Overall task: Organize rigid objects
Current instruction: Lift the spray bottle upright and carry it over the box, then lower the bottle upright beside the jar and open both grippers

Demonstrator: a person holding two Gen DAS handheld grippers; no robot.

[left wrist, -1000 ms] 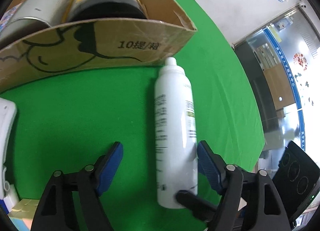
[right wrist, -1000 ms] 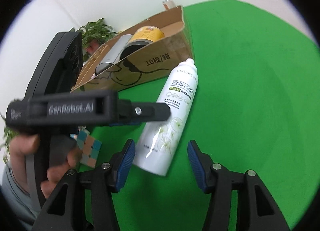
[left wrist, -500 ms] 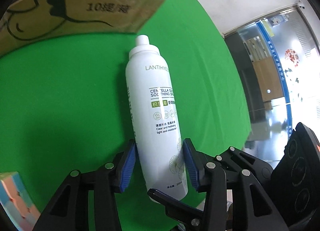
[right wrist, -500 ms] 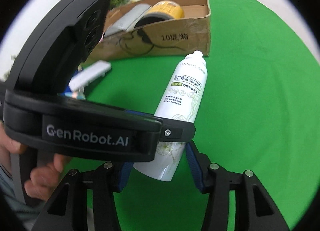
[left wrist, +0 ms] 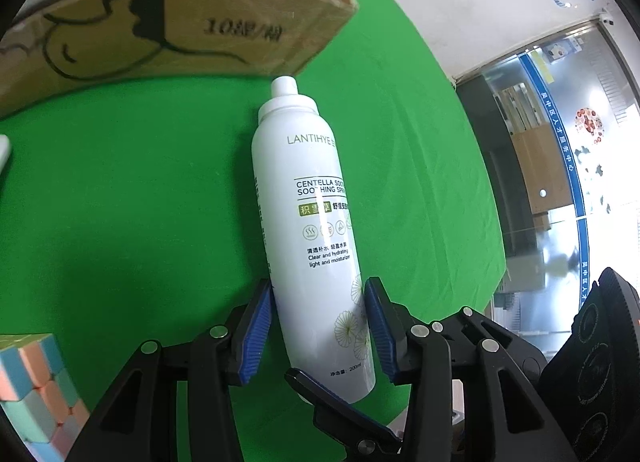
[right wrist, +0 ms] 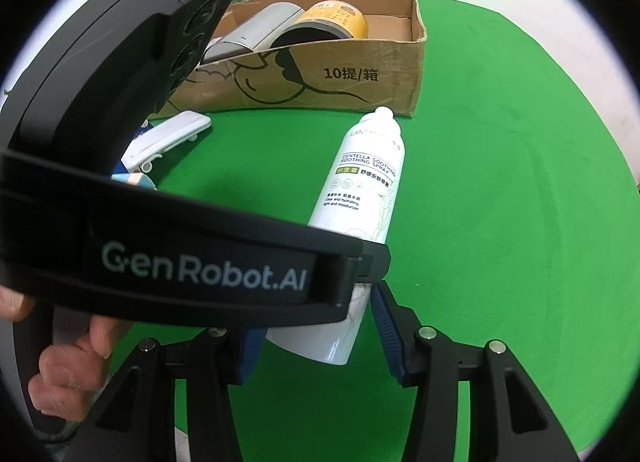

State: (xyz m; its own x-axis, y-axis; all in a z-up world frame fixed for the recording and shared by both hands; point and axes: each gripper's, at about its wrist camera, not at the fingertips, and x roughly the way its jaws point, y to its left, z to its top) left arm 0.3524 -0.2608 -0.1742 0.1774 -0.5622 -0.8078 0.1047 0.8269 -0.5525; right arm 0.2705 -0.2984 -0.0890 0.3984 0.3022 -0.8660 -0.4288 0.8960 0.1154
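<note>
1. Support surface: a table covered with a bright green cloth [right wrist: 500, 182] fills most of both views.
2. Open brown cardboard box [right wrist: 320, 74], printed with a black line drawing and "10提/箱": stands on the cloth, upper centre of the right wrist view.
3. White cylindrical spray bottle [right wrist: 364, 190] with green label text: lies at frame centre, cap just beside the box's front wall.
4. Flat white plastic piece [right wrist: 168, 138]: lies left of centre, near the box.
5. Pastel-coloured puzzle cube [left wrist: 36, 390]: sits in the lower left of the left wrist view.
</note>
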